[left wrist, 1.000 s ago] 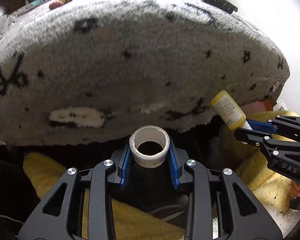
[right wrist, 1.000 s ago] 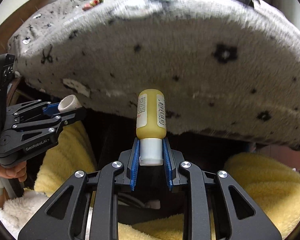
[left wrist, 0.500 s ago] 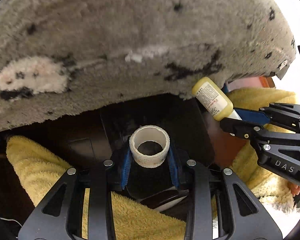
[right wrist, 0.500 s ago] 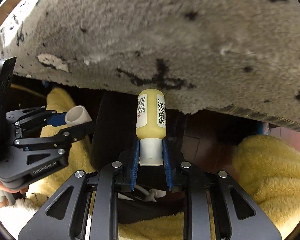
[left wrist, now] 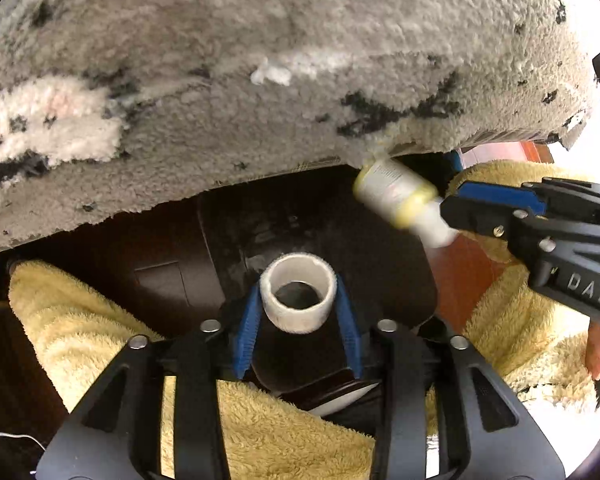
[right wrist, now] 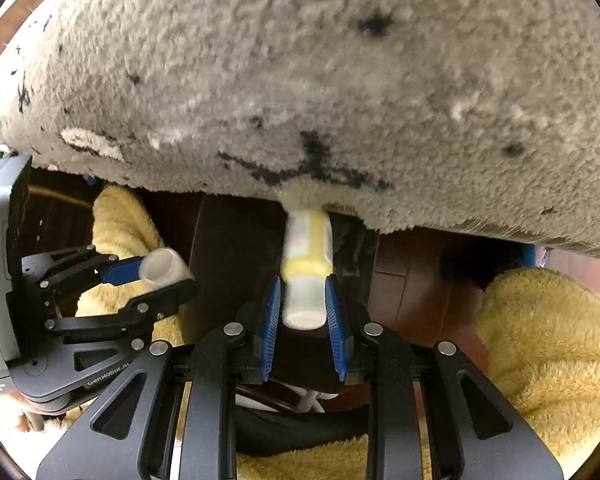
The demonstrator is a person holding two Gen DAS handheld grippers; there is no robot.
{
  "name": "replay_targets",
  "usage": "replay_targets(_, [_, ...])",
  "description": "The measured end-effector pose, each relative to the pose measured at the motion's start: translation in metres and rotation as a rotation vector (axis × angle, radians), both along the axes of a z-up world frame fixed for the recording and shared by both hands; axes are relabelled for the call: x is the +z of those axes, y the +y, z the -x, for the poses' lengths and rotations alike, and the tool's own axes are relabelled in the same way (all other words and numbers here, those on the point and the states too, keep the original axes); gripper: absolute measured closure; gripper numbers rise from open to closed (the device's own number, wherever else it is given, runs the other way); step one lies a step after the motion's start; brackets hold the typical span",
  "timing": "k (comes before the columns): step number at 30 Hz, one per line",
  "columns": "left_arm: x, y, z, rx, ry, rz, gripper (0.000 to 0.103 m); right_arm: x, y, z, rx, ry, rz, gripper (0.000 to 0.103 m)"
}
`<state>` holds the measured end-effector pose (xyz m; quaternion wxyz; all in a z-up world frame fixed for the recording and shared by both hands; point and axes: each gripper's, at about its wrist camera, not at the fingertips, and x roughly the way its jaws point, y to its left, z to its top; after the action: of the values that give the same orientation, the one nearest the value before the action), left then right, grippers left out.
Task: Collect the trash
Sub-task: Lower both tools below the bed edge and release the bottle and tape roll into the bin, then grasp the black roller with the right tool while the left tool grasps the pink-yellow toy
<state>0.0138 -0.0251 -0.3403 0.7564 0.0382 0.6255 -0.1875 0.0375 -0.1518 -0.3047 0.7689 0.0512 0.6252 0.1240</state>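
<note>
A white tape roll [left wrist: 298,316] sits between the blue pads of my left gripper [left wrist: 298,288], whose jaws are opening; the pads look just clear of it. A yellow bottle with a white cap [right wrist: 306,248] is blurred between the pads of my right gripper [right wrist: 302,284], whose jaws are opening too, and its cap looks loose. Both grippers point steeply down over a dark container [left wrist: 320,224]. In the left wrist view the right gripper [left wrist: 448,208] and the bottle [left wrist: 392,192] are at the right. In the right wrist view the left gripper [right wrist: 156,276] is at the left.
A shaggy grey rug with black marks [left wrist: 300,60] overhangs the top of both views, close above the bottle. Yellow fluffy fabric [left wrist: 100,328] lies around the dark container [right wrist: 236,248] on both sides. Red-brown floor [right wrist: 416,280] shows to the right. A person's hand [left wrist: 598,352] holds the right gripper.
Both grippers sank and tilted down toward the dark container. The pads of both have spread a little, and the bottle is now blurred as if slipping.
</note>
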Motion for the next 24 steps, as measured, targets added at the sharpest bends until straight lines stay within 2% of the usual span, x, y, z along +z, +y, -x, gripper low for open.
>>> replay_targets(2, [0.009,0.001,0.0,0.001,-0.014,-0.005,0.056,0.005,-0.004,0.0,-0.013,-0.022,0.004,0.057])
replay_targets(6, [0.024,0.003,0.001,0.0,-0.06,-0.012,0.039,0.02,-0.01,0.002,-0.033,-0.08,0.025,0.051])
replay_targets(10, [0.047,0.007,0.002,0.002,-0.112,-0.007,0.023,0.038,-0.019,0.003,-0.06,-0.135,0.033,0.035])
replay_targets(13, [0.066,0.009,0.005,-0.003,-0.155,0.006,0.014,0.052,-0.027,0.005,-0.081,-0.177,0.028,0.024])
replay_targets(17, [0.095,0.012,0.007,-0.004,-0.207,0.029,0.012,0.074,-0.039,0.005,-0.111,-0.232,0.015,0.018])
replay_targets(24, [0.145,0.014,0.011,0.001,-0.335,0.045,0.011,0.122,-0.061,0.004,-0.161,-0.359,0.016,0.017])
